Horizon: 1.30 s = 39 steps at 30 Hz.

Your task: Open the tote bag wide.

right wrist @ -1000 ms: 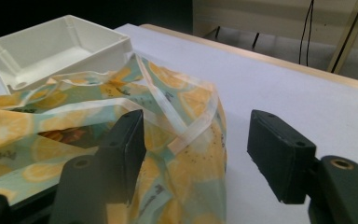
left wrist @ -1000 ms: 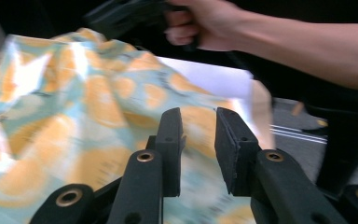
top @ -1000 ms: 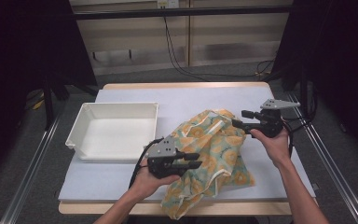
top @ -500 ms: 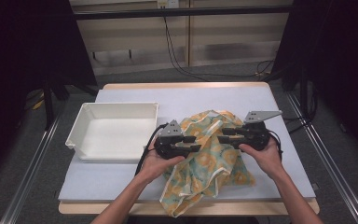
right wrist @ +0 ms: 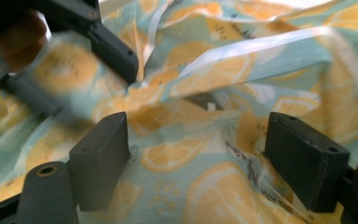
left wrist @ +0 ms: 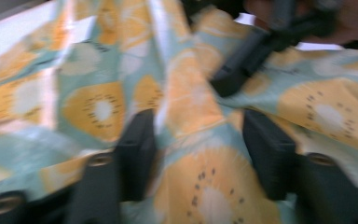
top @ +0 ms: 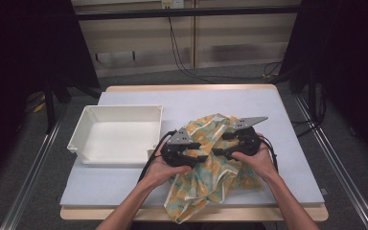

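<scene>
Cloth: crumpled, soft, citrus-printed.

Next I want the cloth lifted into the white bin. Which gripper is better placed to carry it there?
Left, probably. The left gripper sits nearer the white bin, and a fold of the cloth already lies between its open jaws. The right gripper is farther away.

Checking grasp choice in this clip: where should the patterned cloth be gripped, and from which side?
Judging by its crumpled pose, the raised fold at the middle of the citrus-print cloth looks best, approached from above. It stands between the open left gripper.
</scene>
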### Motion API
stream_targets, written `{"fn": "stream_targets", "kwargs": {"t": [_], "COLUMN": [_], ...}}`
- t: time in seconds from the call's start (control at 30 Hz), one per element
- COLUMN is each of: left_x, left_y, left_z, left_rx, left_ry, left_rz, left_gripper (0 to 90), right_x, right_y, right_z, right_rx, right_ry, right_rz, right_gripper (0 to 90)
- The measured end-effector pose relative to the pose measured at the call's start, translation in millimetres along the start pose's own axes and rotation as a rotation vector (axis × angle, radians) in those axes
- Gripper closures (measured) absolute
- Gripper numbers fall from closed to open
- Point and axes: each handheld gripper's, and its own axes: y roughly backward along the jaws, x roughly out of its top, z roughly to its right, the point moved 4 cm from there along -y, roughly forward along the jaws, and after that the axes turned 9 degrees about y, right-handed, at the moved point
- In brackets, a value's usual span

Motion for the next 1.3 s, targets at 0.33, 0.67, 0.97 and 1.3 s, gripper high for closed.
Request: {"fn": "stream_targets", "kwargs": {"t": [0.33, 0.67, 0.97, 1.3], "left_x": [8.3, 10.4, 15.4, 3.3], "left_y": [11.7, 23.6, 38.8, 47.4], "left_z": [-18.7, -34.7, -48.5, -69.8], "left_rx": [0.027, 0.03, 0.054, 0.142], "left_ry": [0.1, 0.173, 0.233, 0.308], "left_rz": [0.059, 0.103, 0.132, 0.096], "left_gripper": [88.1, 88.6, 89.6, 89.9], "right_x": [-4.6, -15.5, -48.7, -82.1], "right_y": [2.9, 41.6, 91.3, 119.2], "right_z": [-10.3, -30.5, -32.9, -25.1], "right_rx": [0.018, 0.071, 0.026, -0.018], "right_ry": [0.031, 0.027, -0.012, -0.09], "right_rz": [-0.003, 0.084, 0.143, 0.16], "right_gripper": [89.4, 90.0, 90.0, 90.0]}}
